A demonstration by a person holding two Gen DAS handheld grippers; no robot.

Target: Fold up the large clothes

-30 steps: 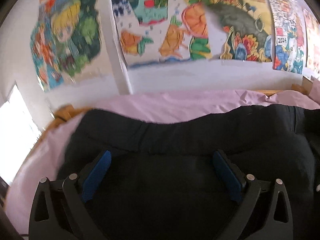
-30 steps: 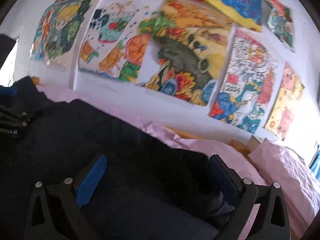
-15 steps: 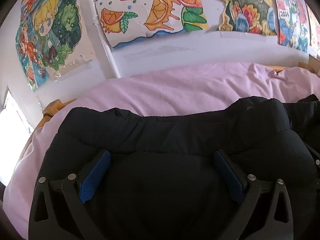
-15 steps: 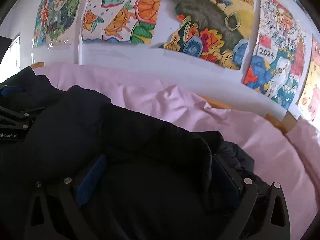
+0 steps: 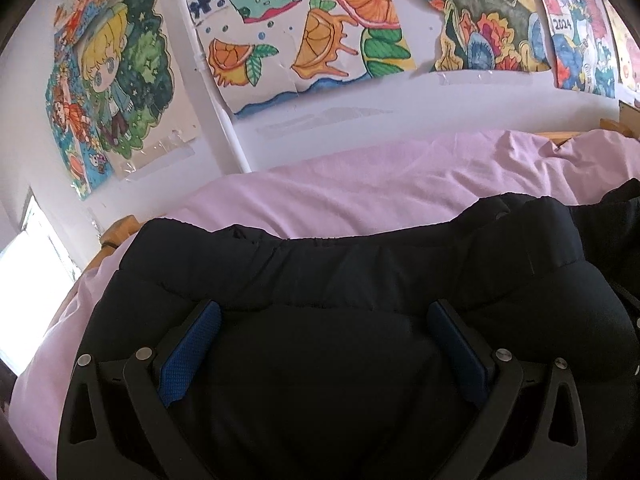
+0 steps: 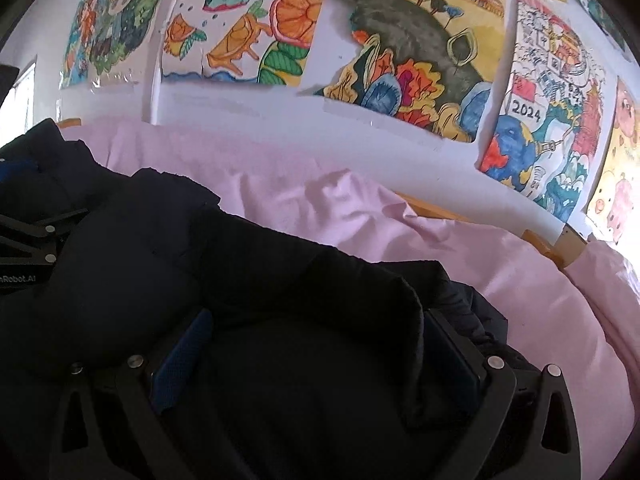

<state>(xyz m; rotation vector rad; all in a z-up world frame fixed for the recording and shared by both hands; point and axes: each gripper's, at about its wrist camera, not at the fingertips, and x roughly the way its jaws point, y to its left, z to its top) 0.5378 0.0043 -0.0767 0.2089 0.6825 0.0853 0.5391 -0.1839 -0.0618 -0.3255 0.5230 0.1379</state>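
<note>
A black padded jacket [image 5: 320, 272] lies on a pink bed sheet [image 5: 380, 184]. It fills the lower half of both views, and it also shows in the right wrist view [image 6: 160, 272]. My left gripper [image 5: 324, 324] is wide open, its blue pads pressed down into the jacket's puffy fabric. My right gripper [image 6: 316, 336] is also wide open over the jacket, with a fold of fabric bunched between and over its fingers. The left gripper's black body [image 6: 28, 248] shows at the left edge of the right wrist view.
The pink sheet [image 6: 360, 208] covers the bed beyond the jacket. A white wall with colourful drawings [image 5: 304, 36] stands close behind. A wooden bed frame edge [image 6: 560, 248] shows at the right. A bright window [image 5: 28, 280] is at the left.
Both grippers have tilted down and moved forward with the jacket. More pink sheet shows beyond it and the wall drawings have shifted up. Both grippers have stayed open.
</note>
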